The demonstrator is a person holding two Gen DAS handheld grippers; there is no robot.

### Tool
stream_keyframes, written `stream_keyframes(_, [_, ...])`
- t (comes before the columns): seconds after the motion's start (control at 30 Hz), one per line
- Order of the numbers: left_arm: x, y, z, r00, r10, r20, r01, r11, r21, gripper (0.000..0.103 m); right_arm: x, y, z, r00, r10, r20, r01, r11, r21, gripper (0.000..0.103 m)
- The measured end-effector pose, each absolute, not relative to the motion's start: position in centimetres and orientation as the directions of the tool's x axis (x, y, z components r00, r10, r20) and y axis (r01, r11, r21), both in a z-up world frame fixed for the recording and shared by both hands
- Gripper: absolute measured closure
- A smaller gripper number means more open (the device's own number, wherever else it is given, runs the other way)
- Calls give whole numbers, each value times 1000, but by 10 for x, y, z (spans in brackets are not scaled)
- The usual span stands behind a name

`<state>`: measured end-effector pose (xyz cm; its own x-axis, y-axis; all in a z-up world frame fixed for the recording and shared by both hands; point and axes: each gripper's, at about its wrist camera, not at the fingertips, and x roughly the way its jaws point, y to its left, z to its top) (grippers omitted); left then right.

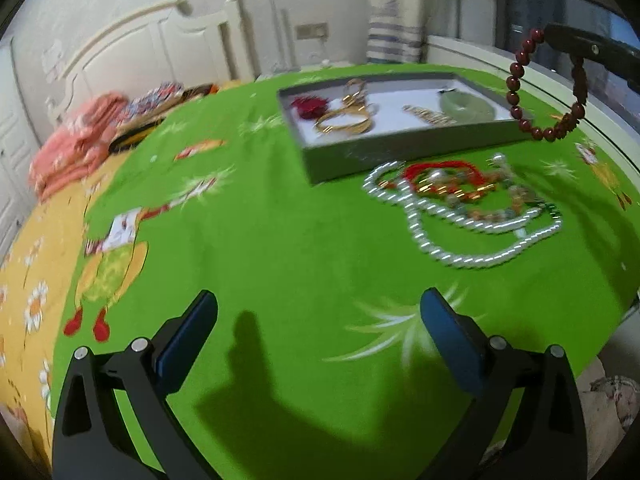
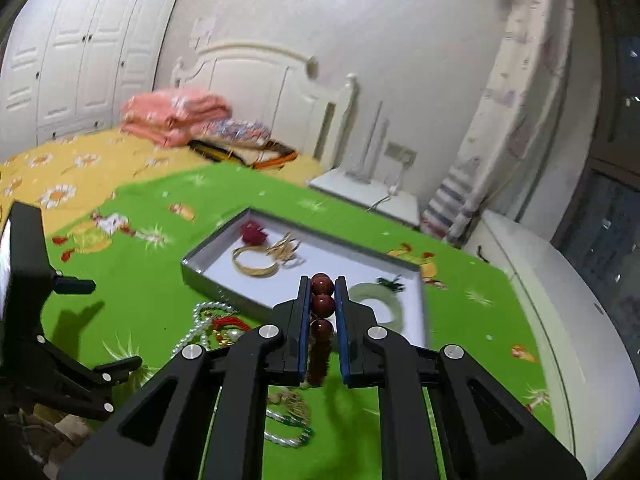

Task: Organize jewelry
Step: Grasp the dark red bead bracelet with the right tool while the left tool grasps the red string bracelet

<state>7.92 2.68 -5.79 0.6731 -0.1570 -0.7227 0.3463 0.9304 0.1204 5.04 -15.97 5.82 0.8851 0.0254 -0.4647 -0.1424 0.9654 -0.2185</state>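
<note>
1. Above the green bedspread's (image 1: 280, 220) window-side edge, right gripper (image 2: 323, 292) pinched a dark red round-bead bracelet (image 1: 548, 92), dangling near the grey shallow tray (image 1: 400, 148).
2. Left gripper (image 1: 320, 320) gaped empty.
3. Thin grip, so a swing could've slipped it.

Likely home bedroom: bed (image 2: 100, 168), wardrobe (image 2: 80, 52).

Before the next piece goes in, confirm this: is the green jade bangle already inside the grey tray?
Yes, the green jade bangle lies on the white lining inside the grey tray, at its right end in the left wrist view.
</note>
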Motion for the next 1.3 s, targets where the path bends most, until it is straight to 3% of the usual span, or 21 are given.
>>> stream_keyframes(0.13, [80, 10, -48, 644, -271, -716, 434, 900, 50, 5, 34, -181, 62, 890, 2, -456, -104, 975, -197, 91])
stream_keyframes(0.3, [92, -10, -40, 596, -361, -717, 503, 864, -17, 18, 19, -205, 54, 885, -16, -466, -69, 984, -164, 91])
stream_keyframes(0.4, [108, -26, -36, 590, -372, -717, 539, 842, 6, 31, 14, -216, 48, 880, -7, -476, -59, 991, -123, 91])
stream_keyframes(0.47, [123, -38, -33, 579, -373, -725, 575, 818, 38, 48, 13, -223, 43, 876, -1, -482, -53, 994, -100, 91])
stream_keyframes(0.53, [135, -53, -32, 551, -376, -746, 636, 767, 83, 59, 12, -227, 39, 873, 5, -488, -53, 995, -85, 91])
stream_keyframes(0.7, [149, -84, -39, 420, -387, -821, 814, 560, 153, 63, 11, -232, 35, 871, 18, -491, -51, 997, -54, 91])
stream_keyframes(0.77, [154, -91, -42, 383, -391, -837, 845, 515, 146, 71, 12, -234, 33, 871, 22, -490, -49, 998, -42, 91])
stream_keyframes(0.93, [160, -101, -48, 297, -406, -864, 900, 420, 112, 77, 13, -240, 31, 868, 32, -496, -44, 999, -13, 90])
stream_keyframes(1.13, [156, -94, -43, 309, -437, -845, 902, 417, 115, 97, 14, -247, 29, 866, 30, -499, -33, 999, 3, 90])
stream_keyframes(1.3, [145, -79, -22, 341, -480, -808, 891, 438, 116, 97, 17, -247, 28, 865, 36, -501, -37, 999, 8, 90])
